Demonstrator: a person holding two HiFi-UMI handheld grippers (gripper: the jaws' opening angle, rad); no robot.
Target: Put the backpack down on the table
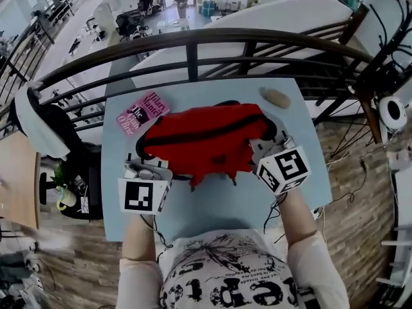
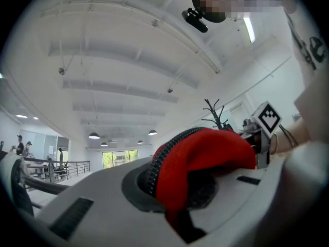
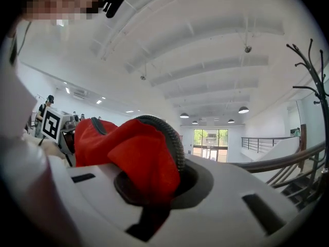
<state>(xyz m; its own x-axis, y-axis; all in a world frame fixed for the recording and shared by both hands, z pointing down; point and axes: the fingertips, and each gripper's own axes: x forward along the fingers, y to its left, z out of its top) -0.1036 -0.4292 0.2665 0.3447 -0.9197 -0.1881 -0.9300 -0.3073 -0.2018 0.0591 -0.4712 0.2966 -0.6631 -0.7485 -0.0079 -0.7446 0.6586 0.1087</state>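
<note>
Head view first: the red backpack is strung between both tools, over the middle of the pale blue worktop. The left hand-held gripper has its near-left corner and the right hand-held gripper has the right end. From up here I can't say whether its underside touches the surface yet. It looks soft and slack, with a black zip line running along the top and a ragged lower edge drooping toward the person. Watch the pink book just beside its left end: lower it there and the bag may land half on the cover. A small beige object lies just beyond the bag, toward the far edge by the railing.

Left gripper view: the jaws are clenched on a fold of red fabric beside the black zip teeth, and the cloth bulges out above the pinch. It's a thin bite, so a tug could pull it free, I'd judge.

Right gripper view: same story, with the jaws clamped tight on a bunched red fold next to the zip. If one side lets go before the other, the limp bag would likely swing and slump crooked.
</note>
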